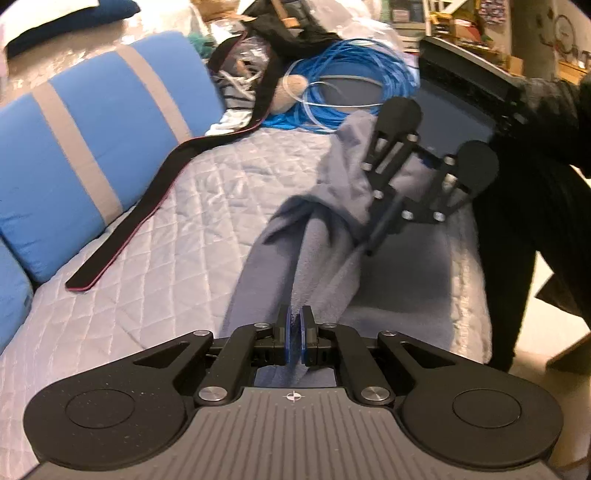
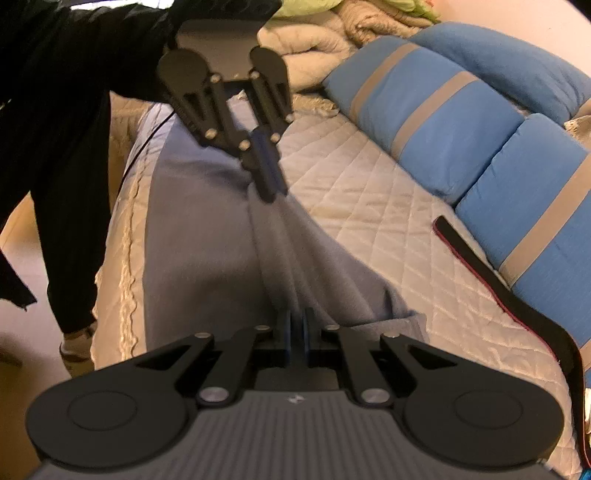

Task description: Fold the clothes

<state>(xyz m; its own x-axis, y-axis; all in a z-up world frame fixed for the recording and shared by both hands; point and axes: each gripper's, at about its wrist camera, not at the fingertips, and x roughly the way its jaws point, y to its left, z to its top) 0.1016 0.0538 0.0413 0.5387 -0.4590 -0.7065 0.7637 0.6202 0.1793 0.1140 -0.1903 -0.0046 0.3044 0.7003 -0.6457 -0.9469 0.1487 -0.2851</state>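
A grey-blue fleece garment lies lengthwise on the quilted bed cover, pulled up into a ridge between the two grippers. In the left wrist view my left gripper is shut on one end of the cloth. At the far end, my right gripper pinches a bunched fold. In the right wrist view the garment runs from my right gripper, shut on its near end, up to the left gripper, which is shut on the other end. The cloth sags flat on the bed to one side of the ridge.
Blue cushions with grey stripes line the wall side. A black strap with a red edge lies on the quilt. A blue cable coil and a black bag sit at the far end. A person in dark clothes stands at the bed's open edge.
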